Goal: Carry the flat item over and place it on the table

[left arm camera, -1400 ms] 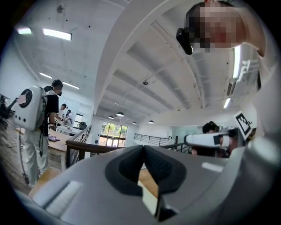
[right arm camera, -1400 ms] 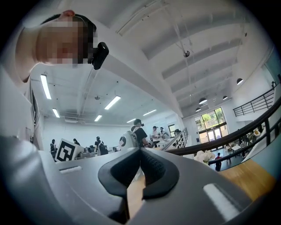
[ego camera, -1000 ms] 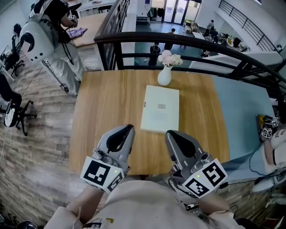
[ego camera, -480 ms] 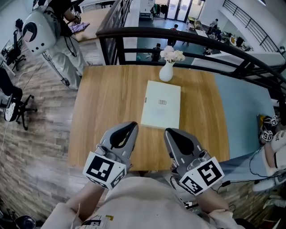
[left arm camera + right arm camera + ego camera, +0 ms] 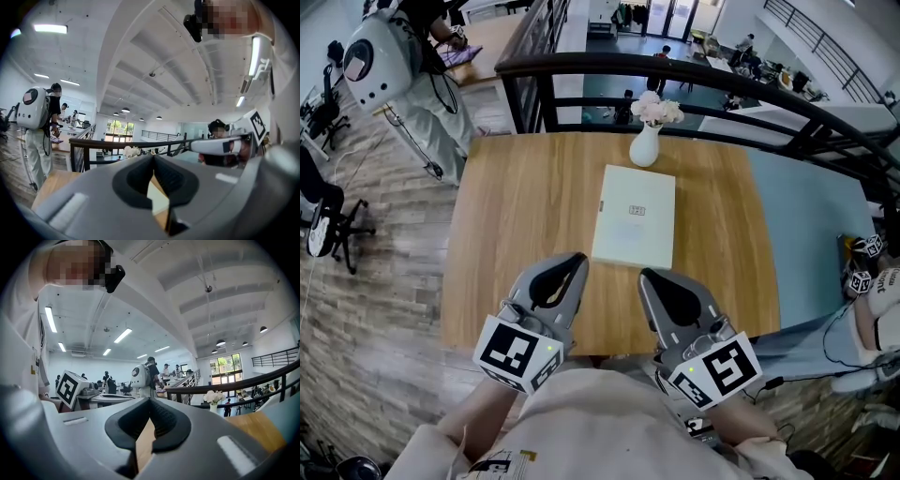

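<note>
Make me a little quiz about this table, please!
1. True or false: the flat pale item lies on the wooden table.
2. What stands just beyond it? A) vase of flowers B) cup C) lamp
3. Fill in: the left tongs and right tongs are both ____, holding nothing.
Key: 1 true; 2 A; 3 shut.
</note>
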`<state>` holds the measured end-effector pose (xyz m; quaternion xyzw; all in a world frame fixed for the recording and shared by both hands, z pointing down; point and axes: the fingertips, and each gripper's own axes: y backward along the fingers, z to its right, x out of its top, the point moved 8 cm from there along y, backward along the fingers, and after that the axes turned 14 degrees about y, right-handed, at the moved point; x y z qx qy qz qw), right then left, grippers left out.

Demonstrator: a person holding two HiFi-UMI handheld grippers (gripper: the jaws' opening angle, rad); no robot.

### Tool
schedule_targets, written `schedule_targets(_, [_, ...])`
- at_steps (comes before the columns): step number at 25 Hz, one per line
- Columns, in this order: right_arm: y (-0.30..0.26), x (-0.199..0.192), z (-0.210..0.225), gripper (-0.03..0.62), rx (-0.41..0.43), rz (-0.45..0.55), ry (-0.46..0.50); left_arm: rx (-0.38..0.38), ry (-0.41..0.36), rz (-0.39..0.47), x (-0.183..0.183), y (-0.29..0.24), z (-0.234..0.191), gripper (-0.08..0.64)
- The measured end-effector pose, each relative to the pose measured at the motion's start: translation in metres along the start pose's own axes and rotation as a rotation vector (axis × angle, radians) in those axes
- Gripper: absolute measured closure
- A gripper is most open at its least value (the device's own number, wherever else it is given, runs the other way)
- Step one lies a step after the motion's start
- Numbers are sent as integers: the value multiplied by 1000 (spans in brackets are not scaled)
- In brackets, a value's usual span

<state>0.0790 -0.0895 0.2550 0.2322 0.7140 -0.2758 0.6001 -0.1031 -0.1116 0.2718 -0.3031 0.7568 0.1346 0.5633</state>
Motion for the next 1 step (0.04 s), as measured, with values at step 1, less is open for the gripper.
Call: schedule_targets(1, [-1, -1, 2, 591, 0, -1, -2, 0, 1, -4, -1, -3, 0, 558])
